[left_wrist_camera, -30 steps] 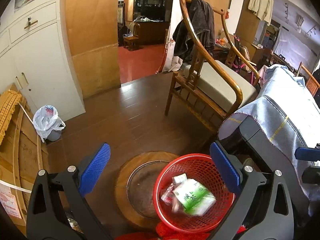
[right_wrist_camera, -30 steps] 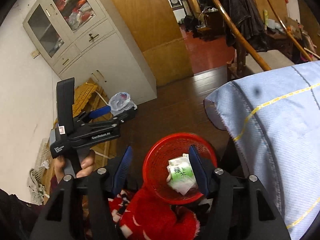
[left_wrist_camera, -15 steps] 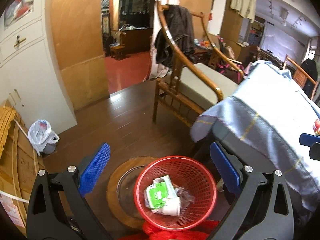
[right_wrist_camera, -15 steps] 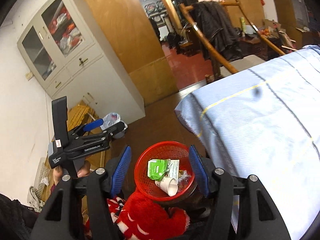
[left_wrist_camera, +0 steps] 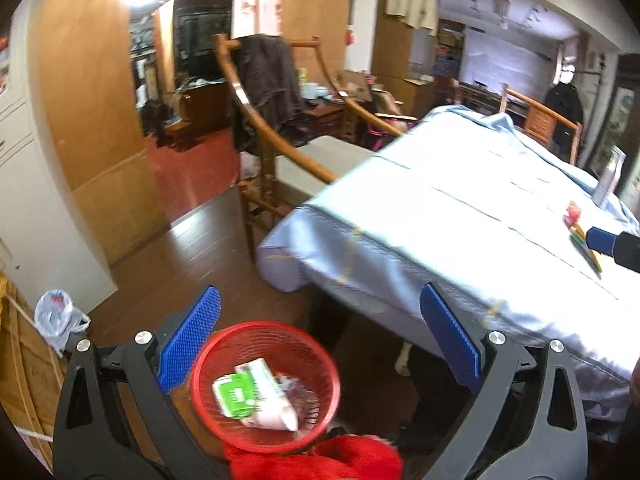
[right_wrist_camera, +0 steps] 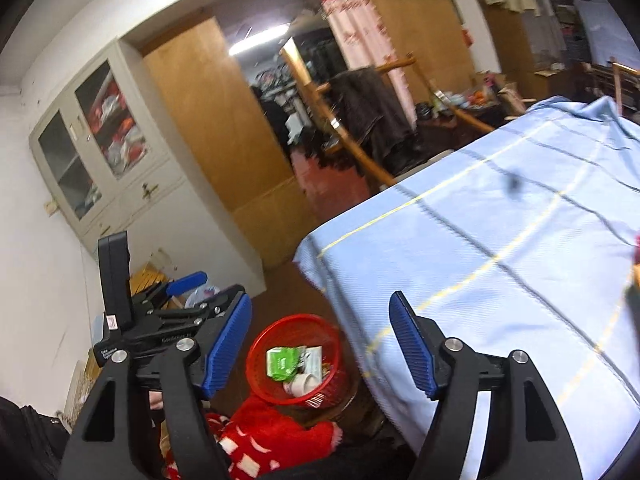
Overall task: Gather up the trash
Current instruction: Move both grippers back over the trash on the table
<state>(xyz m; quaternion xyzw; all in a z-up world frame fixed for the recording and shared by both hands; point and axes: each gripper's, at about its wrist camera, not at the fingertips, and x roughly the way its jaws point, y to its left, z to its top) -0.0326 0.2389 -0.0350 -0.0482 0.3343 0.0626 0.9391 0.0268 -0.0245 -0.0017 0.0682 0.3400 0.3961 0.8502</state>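
Observation:
A red mesh basket (left_wrist_camera: 264, 384) stands on the floor by the table, holding a green pack (left_wrist_camera: 234, 394) and a paper cup (left_wrist_camera: 276, 416). My left gripper (left_wrist_camera: 320, 340) hangs open above and in front of it, empty. My right gripper (right_wrist_camera: 320, 344) is also empty, its jaws opening, with the basket (right_wrist_camera: 296, 360) low between them. The left gripper (right_wrist_camera: 222, 283) shows at its left, held by a hand. Red and green wrappers (left_wrist_camera: 576, 220) lie on the blue-clothed table (left_wrist_camera: 440, 208), close to one of the right gripper's fingertips (left_wrist_camera: 600, 239).
A wooden chair (left_wrist_camera: 280, 152) draped with a dark jacket stands behind the table's corner. A white cabinet (right_wrist_camera: 120, 184) lines the left wall, with a plastic bag (left_wrist_camera: 56, 312) on the floor beside it. A red fluffy garment (right_wrist_camera: 272, 440) lies below the basket.
Both views have swung up and to the right, from the basket toward the table top. The right jaws stand wider. Wrappers on the cloth have come into the left view.

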